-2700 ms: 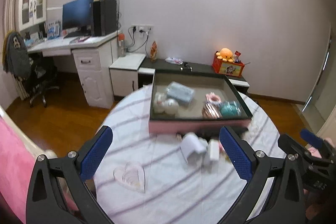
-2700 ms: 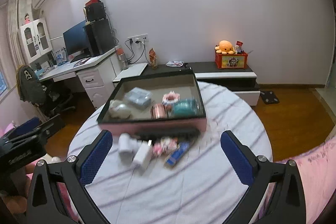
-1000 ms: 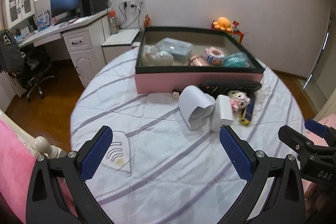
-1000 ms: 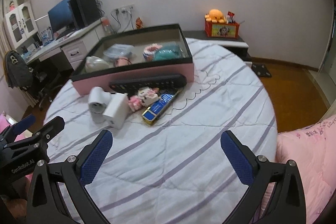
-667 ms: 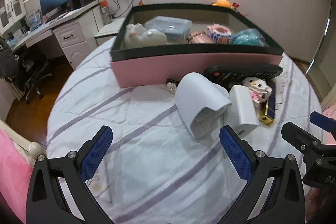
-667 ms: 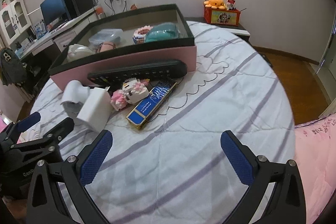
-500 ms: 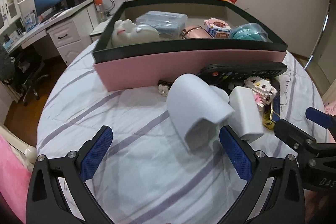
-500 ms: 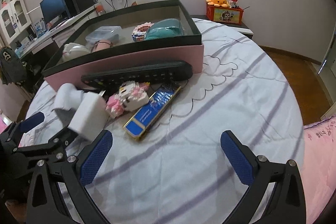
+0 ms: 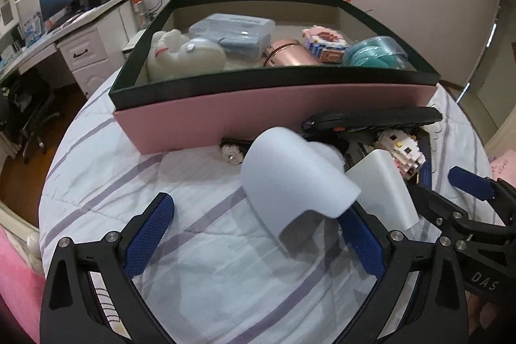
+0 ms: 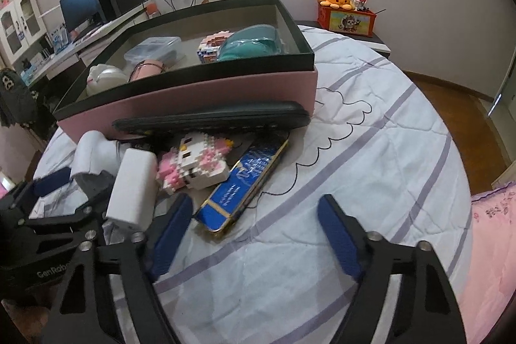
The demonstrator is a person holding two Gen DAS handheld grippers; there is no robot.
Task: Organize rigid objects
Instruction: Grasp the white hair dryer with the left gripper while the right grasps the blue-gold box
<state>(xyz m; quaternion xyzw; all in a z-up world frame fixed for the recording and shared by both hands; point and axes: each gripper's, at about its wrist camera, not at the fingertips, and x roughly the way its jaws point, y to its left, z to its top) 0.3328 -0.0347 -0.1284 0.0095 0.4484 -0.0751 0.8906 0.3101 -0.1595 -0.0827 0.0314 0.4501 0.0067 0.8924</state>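
White curved plastic shell [image 9: 290, 173] between spread left fingers [image 9: 146, 239], right fingers [image 10: 171, 231] closing on nothing, striped quilted cloth [image 10: 371, 150].

Pink box [image 10: 193, 99] blocks clutter; striped cloth [image 10: 371, 170] clear.

One pink box [image 10: 200, 99], one remote [image 10: 213, 118], two white plastic pieces [image 9: 290, 179], one blue tin [image 10: 245, 182]
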